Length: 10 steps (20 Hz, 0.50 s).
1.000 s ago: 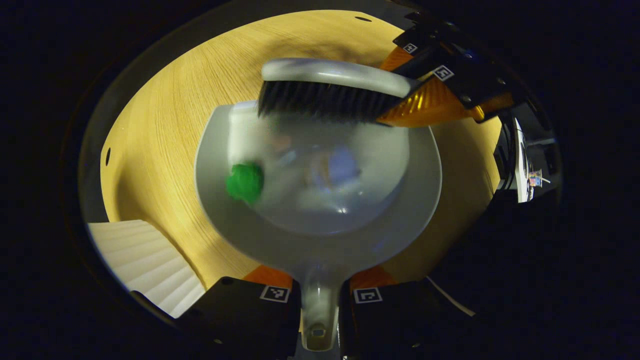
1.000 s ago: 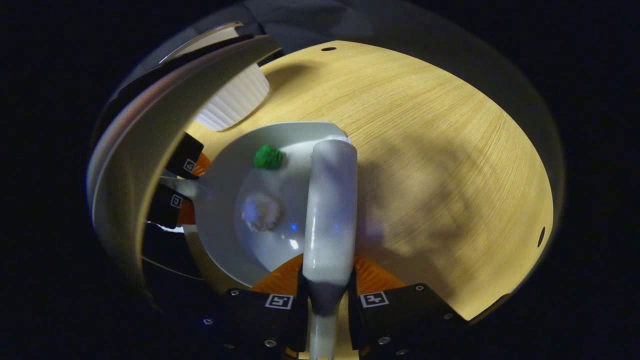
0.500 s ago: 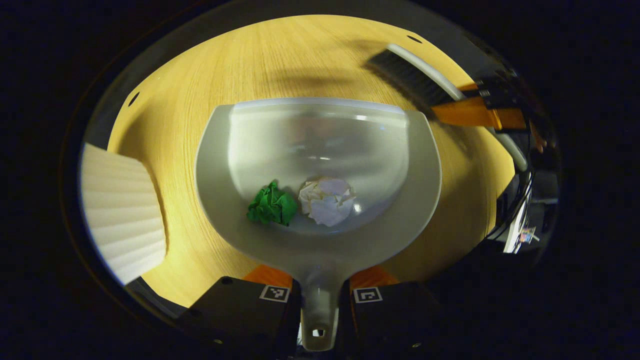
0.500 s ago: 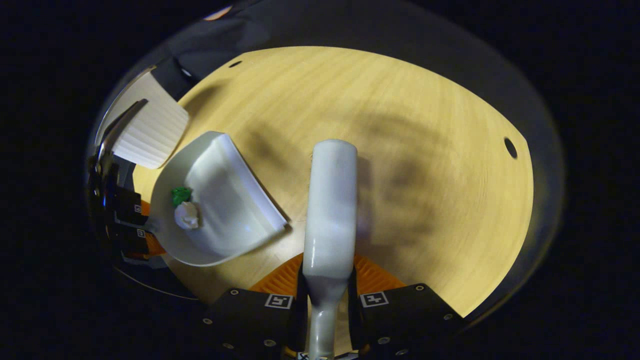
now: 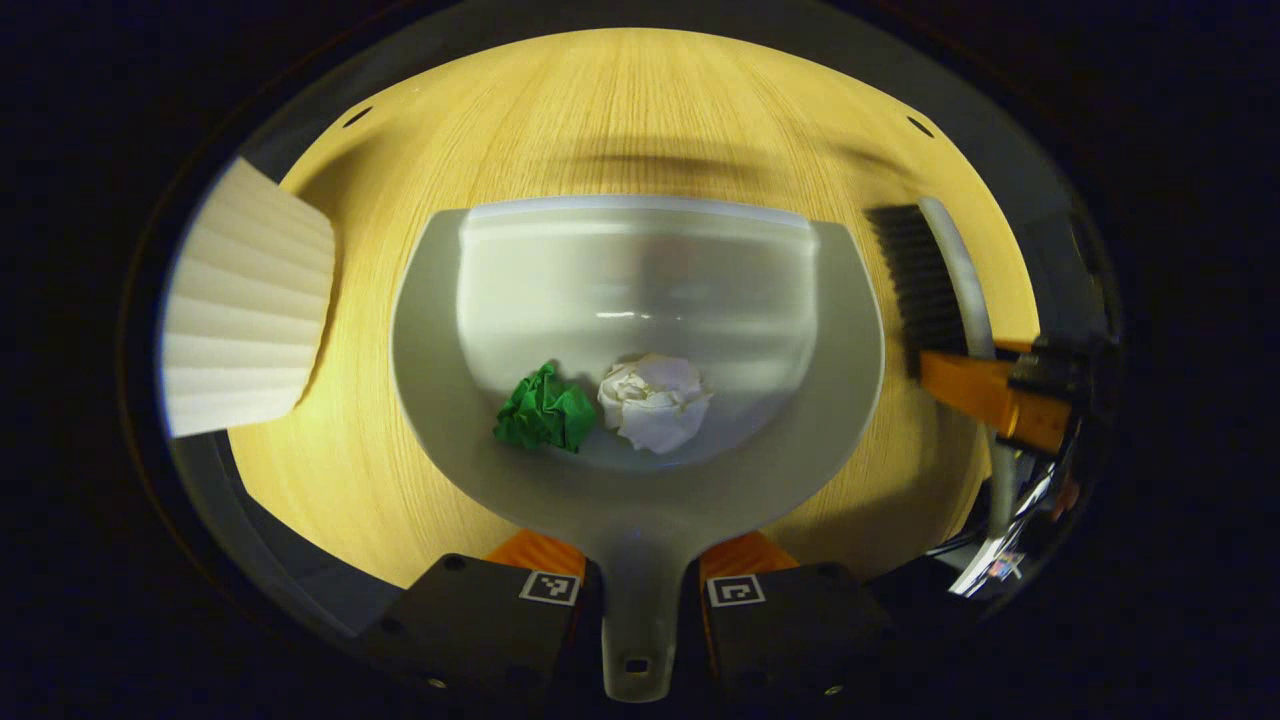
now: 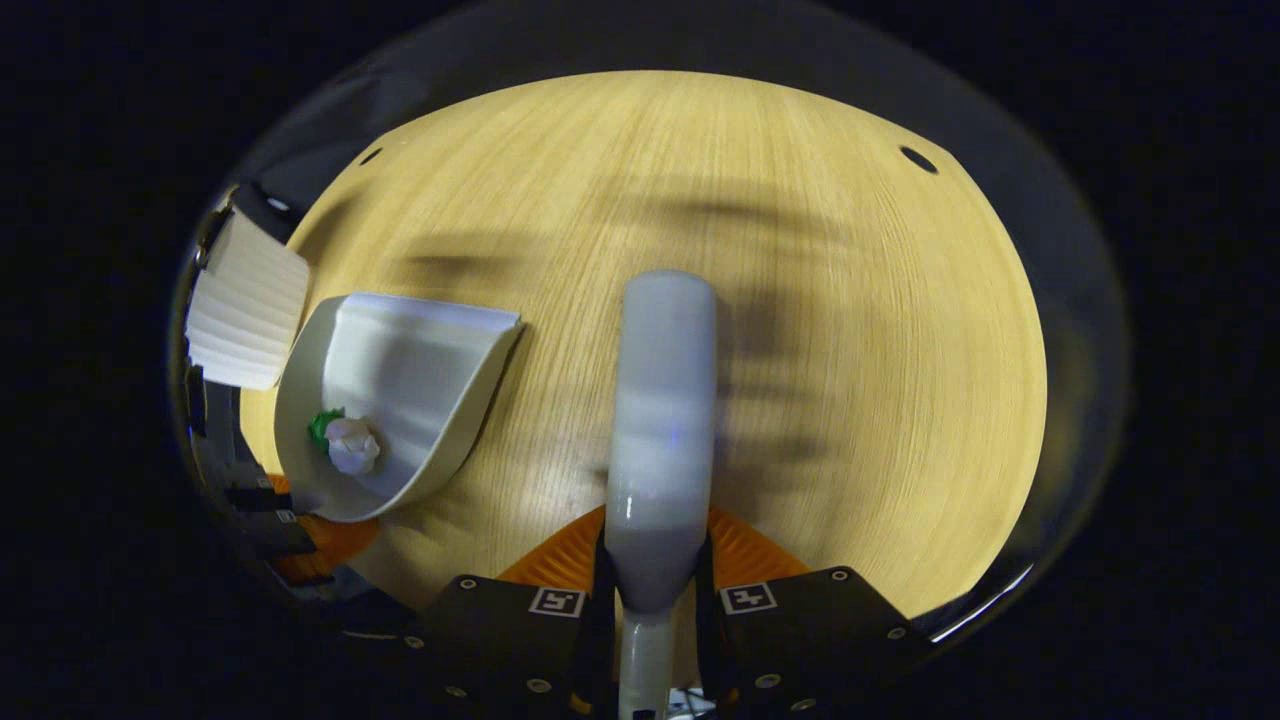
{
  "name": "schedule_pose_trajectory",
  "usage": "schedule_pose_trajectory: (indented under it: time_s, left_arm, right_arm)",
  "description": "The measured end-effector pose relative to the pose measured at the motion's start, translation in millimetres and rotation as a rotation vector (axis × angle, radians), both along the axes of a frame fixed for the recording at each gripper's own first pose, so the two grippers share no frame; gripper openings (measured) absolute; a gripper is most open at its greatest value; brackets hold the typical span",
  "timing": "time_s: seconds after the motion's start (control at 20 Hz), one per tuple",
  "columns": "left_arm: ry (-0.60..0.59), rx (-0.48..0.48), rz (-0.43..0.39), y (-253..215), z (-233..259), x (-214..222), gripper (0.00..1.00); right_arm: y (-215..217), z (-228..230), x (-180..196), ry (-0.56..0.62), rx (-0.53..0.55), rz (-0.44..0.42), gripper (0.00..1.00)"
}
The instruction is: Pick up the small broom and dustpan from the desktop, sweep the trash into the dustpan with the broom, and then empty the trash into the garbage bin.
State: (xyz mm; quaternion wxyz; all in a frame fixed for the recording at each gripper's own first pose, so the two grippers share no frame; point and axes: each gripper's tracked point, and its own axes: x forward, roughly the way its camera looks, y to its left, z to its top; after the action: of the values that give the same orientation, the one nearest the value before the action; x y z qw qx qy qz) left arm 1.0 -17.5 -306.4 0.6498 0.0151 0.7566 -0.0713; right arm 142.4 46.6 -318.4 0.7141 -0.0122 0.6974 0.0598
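Dustpan (image 5: 640,330), grey, handle running down to frame bottom and pinched between the left gripper (image 5: 640,590) jaws, mouth toward frame top; green paper wad (image 5: 543,408) and white paper wad (image 5: 655,400) lie touching at its rear. Garbage bin (image 5: 245,310), white and ribbed, stands at left of that frame, near the pan's left rim, so emptying likely means carrying the pan leftward; the left gripper is nearer. Broom (image 6: 660,410), clamped by the right gripper (image 6: 655,590), points up-frame above the wooden desktop (image 6: 850,330), apart from the pan.
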Motion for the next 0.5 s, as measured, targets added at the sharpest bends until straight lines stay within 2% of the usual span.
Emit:
schedule_pose_trajectory:
  time_s: [0.1, 0.15, 0.2, 0.25, 0.35, 0.4, 0.5]
  left_arm:
    - [-0.005, -0.014, 0.001, 1.8, 1.8, -0.6, 0.31]
    - [-0.009, -0.023, 0.008, 2.7, 1.1, 2.0, 0.32]
    - [-0.014, -0.024, 0.019, 6.9, 1.3, 3.9, 0.32]
    - [-0.025, -0.022, 0.019, 7.3, 2.1, 5.9, 0.32]
    - [-0.063, -0.009, 0.018, 3.8, 5.1, 5.9, 0.32]
    - [-0.085, 0.000, 0.019, 3.6, 15.7, 5.8, 0.31]
    - [-0.125, 0.002, 0.011, 2.8, 37.5, 8.4, 0.32]
  right_arm:
    - [0.6, 0.8, 2.2, -0.013, -0.019, -0.031, 0.35]
    - [2.3, -0.6, 5.6, -0.013, -0.016, -0.047, 0.27]
    - [1.6, 0.6, -0.4, -0.016, -0.012, -0.052, 0.35]
    - [1.0, -1.9, 0.3, -0.023, -0.009, -0.046, 0.36]
    - [2.1, -0.4, -0.7, -0.039, 0.003, -0.047, 0.42]
    - [6.3, 2.4, -3.3, -0.038, 0.017, -0.050, 0.40]
    - [5.3, 5.9, -5.1, -0.046, 0.028, -0.054, 0.68]
